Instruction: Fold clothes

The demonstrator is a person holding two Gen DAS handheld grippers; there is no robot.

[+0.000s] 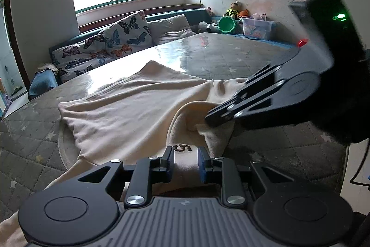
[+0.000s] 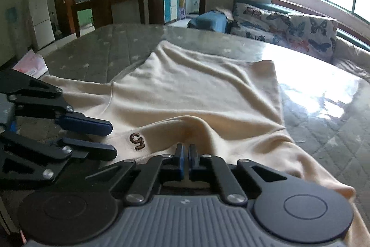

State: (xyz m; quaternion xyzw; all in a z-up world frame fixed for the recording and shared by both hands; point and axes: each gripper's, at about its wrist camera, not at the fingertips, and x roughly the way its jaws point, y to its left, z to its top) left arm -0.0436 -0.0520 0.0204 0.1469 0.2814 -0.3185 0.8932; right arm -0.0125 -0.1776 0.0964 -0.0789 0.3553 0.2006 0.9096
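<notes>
Cream garment (image 2: 196, 89) spread on quilted mattress (image 2: 323, 122), right gripper (image 2: 186, 159) pinched closed on its near hem, left gripper (image 1: 185, 162) jaws parted, straddling fabric by embroidered logo (image 1: 182, 148).

- Left gripper (image 1: 185, 162) stood parted over the cream garment (image 1: 129, 96).
- Right gripper (image 1: 215, 118) pinched a fold of it.
- Garment lay on the quilted mattress (image 1: 231, 57).

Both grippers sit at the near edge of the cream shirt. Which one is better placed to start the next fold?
Right. The right gripper is shut on the cream shirt at its near hem, ready to lift. The left gripper is open, straddling fabric near the embroidered mark without gripping.
</notes>
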